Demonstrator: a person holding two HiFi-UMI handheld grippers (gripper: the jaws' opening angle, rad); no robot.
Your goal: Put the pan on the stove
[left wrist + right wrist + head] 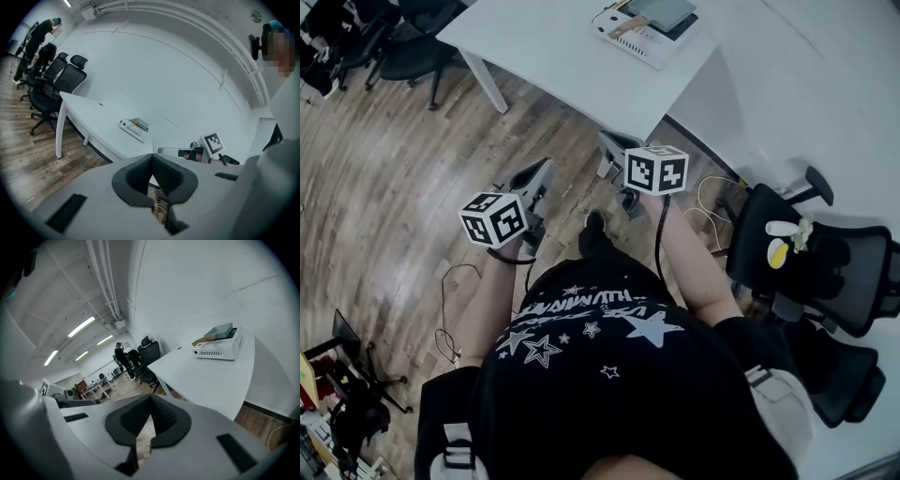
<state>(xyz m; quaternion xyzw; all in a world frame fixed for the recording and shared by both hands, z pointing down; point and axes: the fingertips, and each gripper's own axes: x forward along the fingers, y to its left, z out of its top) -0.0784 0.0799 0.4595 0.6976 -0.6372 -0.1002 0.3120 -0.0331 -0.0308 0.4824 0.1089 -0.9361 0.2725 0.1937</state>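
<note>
No pan shows in any view. A white box-like appliance [645, 22] with a dark top lies on the white table [553, 52]; whether it is the stove I cannot tell. It also shows in the left gripper view as the appliance [133, 127] and in the right gripper view as the appliance [216, 344]. My left gripper [546, 169] and right gripper [606, 142] are held side by side over the wooden floor, short of the table's corner. The left gripper [152, 157] is shut with nothing in it. The right gripper [150, 397] is shut and empty too.
A black office chair [820, 258] with a small yellow and white object on it stands at my right. More black chairs [398, 47] stand at the table's far left. Loose cables [712, 214] lie on the floor. A person [40, 35] stands far off.
</note>
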